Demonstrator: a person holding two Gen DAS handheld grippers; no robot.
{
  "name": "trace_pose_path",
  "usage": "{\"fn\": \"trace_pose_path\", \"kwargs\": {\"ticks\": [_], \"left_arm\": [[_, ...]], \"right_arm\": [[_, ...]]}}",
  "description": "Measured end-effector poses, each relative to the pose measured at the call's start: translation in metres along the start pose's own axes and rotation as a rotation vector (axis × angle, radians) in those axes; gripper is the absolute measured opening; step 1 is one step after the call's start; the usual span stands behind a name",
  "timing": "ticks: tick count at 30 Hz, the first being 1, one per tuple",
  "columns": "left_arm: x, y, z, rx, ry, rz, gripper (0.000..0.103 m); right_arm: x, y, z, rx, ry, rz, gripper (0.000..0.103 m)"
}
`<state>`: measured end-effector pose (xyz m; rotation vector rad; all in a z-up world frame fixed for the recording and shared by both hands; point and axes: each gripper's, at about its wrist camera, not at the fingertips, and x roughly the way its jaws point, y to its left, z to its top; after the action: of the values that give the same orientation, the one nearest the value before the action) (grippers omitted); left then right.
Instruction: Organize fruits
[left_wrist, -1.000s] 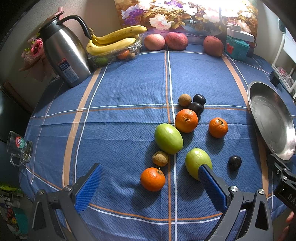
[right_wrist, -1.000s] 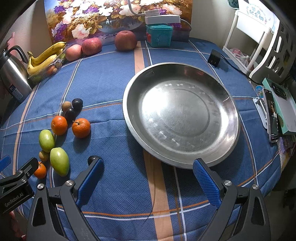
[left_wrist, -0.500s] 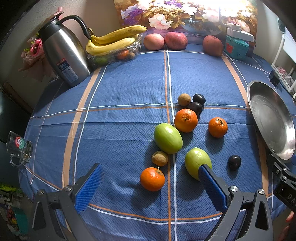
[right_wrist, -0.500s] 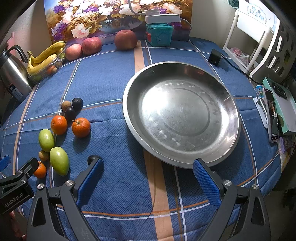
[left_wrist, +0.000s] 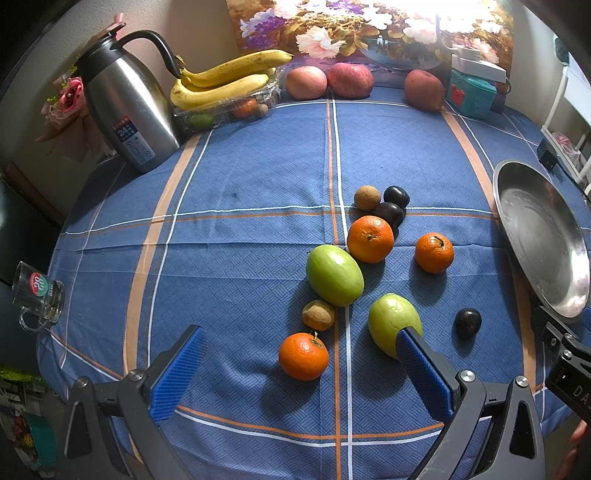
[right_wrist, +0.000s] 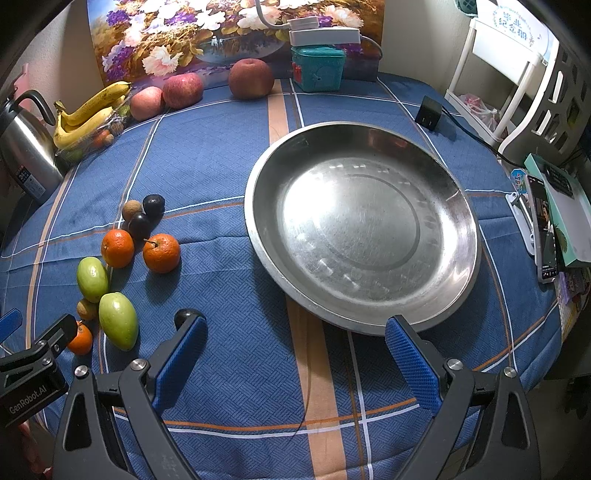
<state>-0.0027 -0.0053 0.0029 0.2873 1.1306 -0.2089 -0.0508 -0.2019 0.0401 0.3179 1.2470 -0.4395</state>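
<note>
Hidden: the left gripper (left_wrist: 299, 360)'s right pad covers part of the near oval green fruit (left_wrist: 391, 326).
Cut off: round steel platter (left_wrist: 543, 236), at the frame's edge.
Left gripper: jaws spread wide, empty, above the fruits left of the platter.
Right gripper (right_wrist: 295, 354): spread wide, empty, before the platter's near rim.
Small dark plum (right_wrist: 183, 316): partly behind its left pad.

Shiny scuffed metal pan (right_wrist: 362, 229), woven tablecloth (right_wrist: 221, 155)

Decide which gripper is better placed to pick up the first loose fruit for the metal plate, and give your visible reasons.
Probably the left. The open left gripper has the nearest orange between its fingers. The open right gripper faces the empty metal plate, with only a dark plum by one finger.
</note>
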Motion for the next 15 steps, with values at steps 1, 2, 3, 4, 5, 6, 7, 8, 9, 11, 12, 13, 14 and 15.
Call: {"fn": "trace_pose_path", "kwargs": {"ticks": [1, 2, 3, 4, 5, 6, 7, 8, 9, 11, 12, 13, 14, 15], "left_arm": [[0.0, -0.0001, 0.0, 0.0, 0.0, 0.0, 0.103], [-0.0001, -0.0002, -0.0001, 0.0, 0.0, 0.0, 0.103], [0.0, 0.0, 0.0001, 0.0, 0.0, 0.0, 0.103], [0.0, 0.0, 0.0001, 0.0, 0.0, 0.0, 0.103], [0.0, 0.0, 0.0001, 0.0, 0.0, 0.0, 0.103], [-0.0001, -0.0003, -0.0001, -0.001, 0.0, 0.0, 0.103], [0.0, -0.0001, 0.0, 0.0, 0.0, 0.0, 0.103], [0.0, 0.0, 0.0001, 0.0, 0.0, 0.0, 0.103], [-0.0001, -0.0003, 0.0, 0.0, 0.0, 0.0, 0.103], [0.0, 0.0001, 0.0001, 0.0, 0.001, -0.002, 0.103], [0.0002, -0.0005, -0.0002, -0.001, 0.001, -0.002, 0.103], [0.0001, -0.0012, -0.0005, -0.001, 0.001, -0.003, 0.103], [0.0005, -0.0017, -0.001, -0.001, 0.001, -0.003, 0.103], [0.0006, -0.0015, -0.001, -0.002, 0.001, -0.005, 0.103]], "right_arm": [[0.0, 0.0, 0.0, 0.0, 0.0, 0.0, 0.097], [0.0, 0.0, -0.0001, 0.0, 0.0, 0.0, 0.097], [0.0001, 0.0, -0.0001, 0.0, 0.001, 0.0, 0.097], [0.0001, 0.0, -0.0001, 0.0, 0.001, 0.0, 0.097], [0.0002, 0.0, -0.0001, 0.0, 0.001, 0.0, 0.097], [0.0002, -0.0001, -0.0001, 0.0, 0.001, 0.0, 0.097], [0.0003, -0.0001, -0.0001, 0.0, 0.001, 0.0, 0.097], [0.0003, -0.0001, -0.0001, 0.0, 0.001, 0.0, 0.097], [0.0005, -0.0001, -0.0002, 0.0, 0.001, 0.0, 0.097], [0.0005, -0.0002, -0.0002, 0.0, 0.002, 0.0, 0.097], [0.0007, -0.0002, -0.0002, 0.0, 0.002, 0.0, 0.097], [0.0007, -0.0004, -0.0002, 0.0, 0.002, 0.0, 0.097], [0.0009, -0.0006, -0.0003, 0.0, 0.002, 0.0, 0.097], [0.001, -0.0009, -0.0004, 0.0, 0.002, 0.0, 0.097]]}}
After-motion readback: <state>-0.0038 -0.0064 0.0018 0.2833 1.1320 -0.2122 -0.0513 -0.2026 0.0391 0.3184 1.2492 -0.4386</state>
